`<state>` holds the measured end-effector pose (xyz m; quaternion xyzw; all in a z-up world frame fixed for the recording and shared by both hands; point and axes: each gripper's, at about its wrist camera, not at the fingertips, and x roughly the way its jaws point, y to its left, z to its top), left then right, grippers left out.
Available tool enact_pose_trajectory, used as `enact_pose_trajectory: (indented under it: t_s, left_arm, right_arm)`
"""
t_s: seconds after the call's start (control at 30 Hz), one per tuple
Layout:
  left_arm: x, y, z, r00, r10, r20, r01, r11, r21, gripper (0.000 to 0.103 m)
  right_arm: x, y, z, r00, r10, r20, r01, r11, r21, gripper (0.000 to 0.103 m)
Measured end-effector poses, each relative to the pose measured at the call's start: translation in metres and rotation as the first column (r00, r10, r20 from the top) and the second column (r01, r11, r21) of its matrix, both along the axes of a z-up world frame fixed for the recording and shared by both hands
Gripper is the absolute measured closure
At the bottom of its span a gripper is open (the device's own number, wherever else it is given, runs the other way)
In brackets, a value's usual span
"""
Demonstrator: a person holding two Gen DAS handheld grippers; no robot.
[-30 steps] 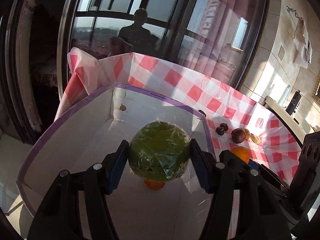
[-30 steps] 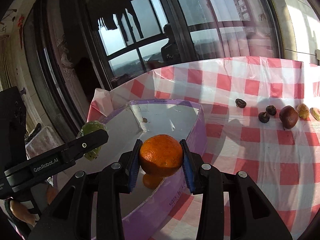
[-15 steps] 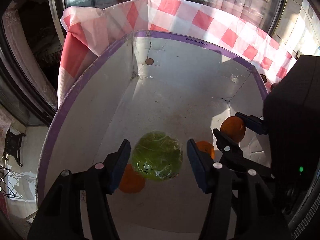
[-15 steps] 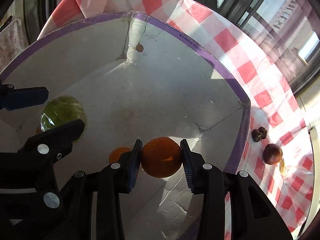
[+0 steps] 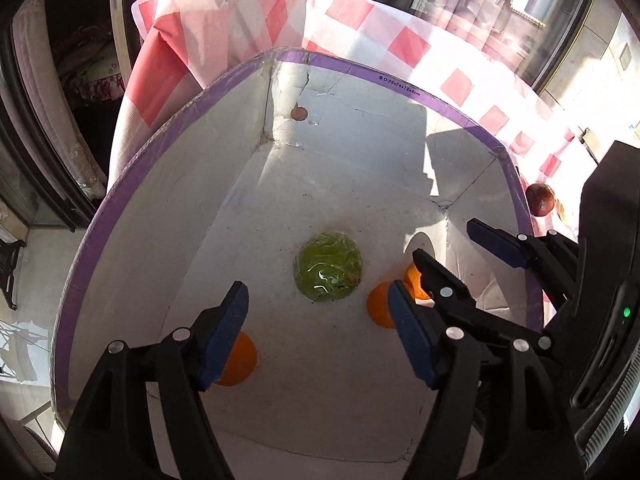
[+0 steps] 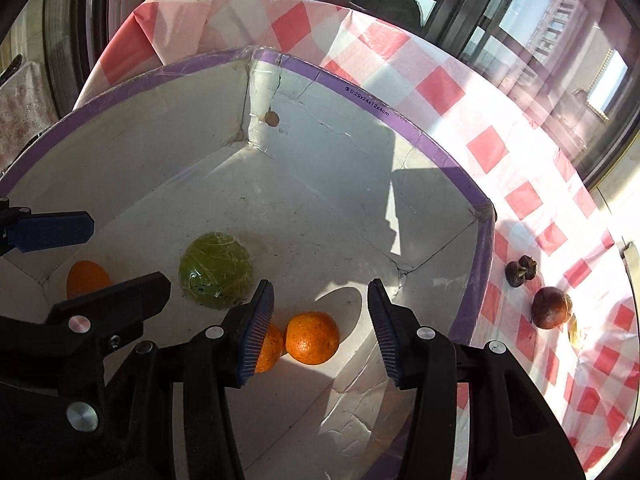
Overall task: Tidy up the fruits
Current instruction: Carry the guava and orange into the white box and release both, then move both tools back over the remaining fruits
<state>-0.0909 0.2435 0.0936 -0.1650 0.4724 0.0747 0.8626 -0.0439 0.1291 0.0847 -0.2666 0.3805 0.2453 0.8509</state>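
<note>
A white cardboard box with a purple rim (image 5: 400, 84) (image 6: 440, 156) stands on the checked tablecloth. On its floor lie a green fruit in clear wrap (image 5: 329, 266) (image 6: 216, 276) and three oranges (image 5: 236, 356) (image 5: 380, 304) (image 6: 313, 338). My left gripper (image 5: 318, 320) hangs over the floor with its jaws opening. The green fruit lies free just beyond its fingertips. My right gripper (image 6: 320, 312) is also opening. One orange rests on the floor below the gap between its pads, which do not touch it. Each gripper shows in the other's view (image 5: 452, 248) (image 6: 128, 254).
On the cloth right of the box lie two small dark fruits (image 6: 520, 270), a dark red round fruit (image 6: 550, 307) (image 5: 540, 199) and a yellowish piece (image 6: 574, 332). Windows and curtains stand behind the table. The two grippers are close together inside the box.
Both grippers came down into the box and opened. The green fruit left the left jaws and the orange left the right jaws. Both now lie on the box floor.
</note>
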Motion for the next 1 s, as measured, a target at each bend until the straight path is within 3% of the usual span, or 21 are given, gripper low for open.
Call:
enact_pose_trajectory:
  t_s: [0.1,0.2,0.27,0.33,0.37,0.47,0.53,0.57,0.67,0.73,0.8,0.87,0.93,1.0]
  left_arm:
    - [-0.009,0.004,0.008,0.996,0.036,0.078,-0.034,0.999,-0.031,0.023]
    - [-0.031,0.000,0.030,0.964,0.101,0.246,-0.109,0.994,0.021,0.016]
    - [-0.048,-0.015,0.050,0.917,0.109,0.384,-0.159,0.982,0.099,0.010]
    - [-0.064,-0.039,0.070,0.859,0.061,0.508,-0.150,0.979,0.136,0.006]
    - [-0.072,-0.053,0.079,0.823,0.020,0.568,-0.121,0.983,0.140,0.002]
    - [-0.091,-0.108,0.101,0.707,-0.111,0.698,-0.010,0.986,0.167,0.002]
    - [-0.091,-0.148,0.102,0.673,-0.197,0.713,0.085,0.978,0.190,0.002]
    - [-0.086,-0.166,0.098,0.668,-0.243,0.704,0.148,0.970,0.194,0.002]
    - [-0.050,-0.221,0.069,0.693,-0.364,0.623,0.319,0.929,0.188,0.002]
    - [-0.013,-0.248,0.036,0.739,-0.398,0.543,0.373,0.913,0.162,0.002]
    - [0.025,-0.260,0.004,0.803,-0.378,0.461,0.368,0.923,0.114,0.002]
    - [0.064,-0.258,-0.020,0.864,-0.302,0.403,0.312,0.949,0.042,0.002]
    - [0.097,-0.248,-0.042,0.908,-0.223,0.355,0.261,0.964,-0.061,0.002]
    - [0.125,-0.243,-0.058,0.934,-0.183,0.308,0.232,0.964,-0.129,0.002]
  right_arm:
    - [-0.010,-0.018,0.012,0.996,-0.024,0.082,0.013,0.991,0.132,0.042]
    - [-0.030,-0.053,0.034,0.979,-0.050,0.195,-0.020,0.940,0.341,0.032]
    - [-0.042,-0.086,0.046,0.959,-0.107,0.263,-0.028,0.885,0.464,0.014]
    - [-0.043,-0.125,0.051,0.943,-0.180,0.280,-0.010,0.825,0.565,0.014]
    - [-0.039,-0.145,0.050,0.940,-0.222,0.258,0.026,0.803,0.596,0.014]
    - [-0.018,-0.200,0.037,0.924,-0.349,0.158,0.176,0.752,0.635,0.014]
    - [-0.007,-0.237,0.022,0.900,-0.427,0.082,0.277,0.708,0.650,0.014]
    - [-0.006,-0.257,0.015,0.884,-0.465,0.051,0.320,0.680,0.660,0.014]
    - [0.001,-0.308,-0.008,0.817,-0.576,-0.020,0.445,0.609,0.657,0.014]
    - [0.008,-0.337,-0.021,0.777,-0.626,-0.065,0.519,0.579,0.629,0.014]
    - [0.017,-0.362,-0.031,0.729,-0.677,-0.100,0.588,0.545,0.597,0.014]
    - [0.025,-0.382,-0.037,0.707,-0.696,-0.126,0.621,0.526,0.580,0.014]
    - [0.039,-0.393,-0.040,0.700,-0.704,-0.119,0.636,0.538,0.553,0.014]
    - [0.057,-0.399,-0.045,0.694,-0.712,-0.101,0.656,0.568,0.497,0.014]
